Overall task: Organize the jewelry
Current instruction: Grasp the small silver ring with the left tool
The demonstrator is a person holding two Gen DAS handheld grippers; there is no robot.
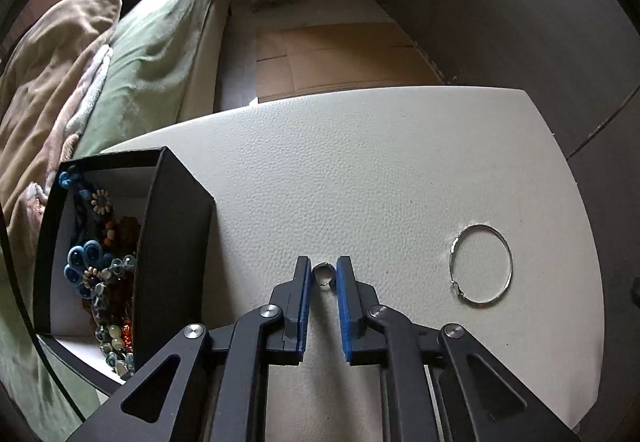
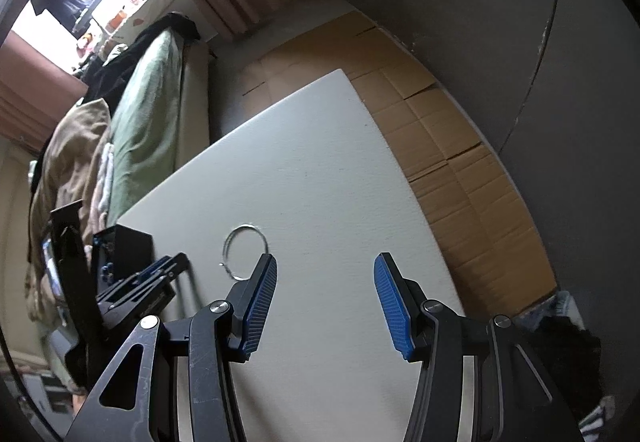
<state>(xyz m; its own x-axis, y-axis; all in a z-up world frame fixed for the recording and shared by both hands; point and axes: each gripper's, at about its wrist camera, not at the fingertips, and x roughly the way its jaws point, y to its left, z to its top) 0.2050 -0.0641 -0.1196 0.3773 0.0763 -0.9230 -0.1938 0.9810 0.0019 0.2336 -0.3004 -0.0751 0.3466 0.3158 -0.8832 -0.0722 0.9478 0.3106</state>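
Note:
In the left wrist view my left gripper has its blue pads closed around a small silver ring just above the white table. A thin silver bangle lies flat to its right. A black box at the left holds several beaded necklaces. In the right wrist view my right gripper is open and empty above the table, with the bangle just left of its left pad. The left gripper and the black box show at the left.
A bed with green and tan bedding stands beyond the table's left side. Flattened cardboard covers the floor past the far edge. A dark wall runs along the right.

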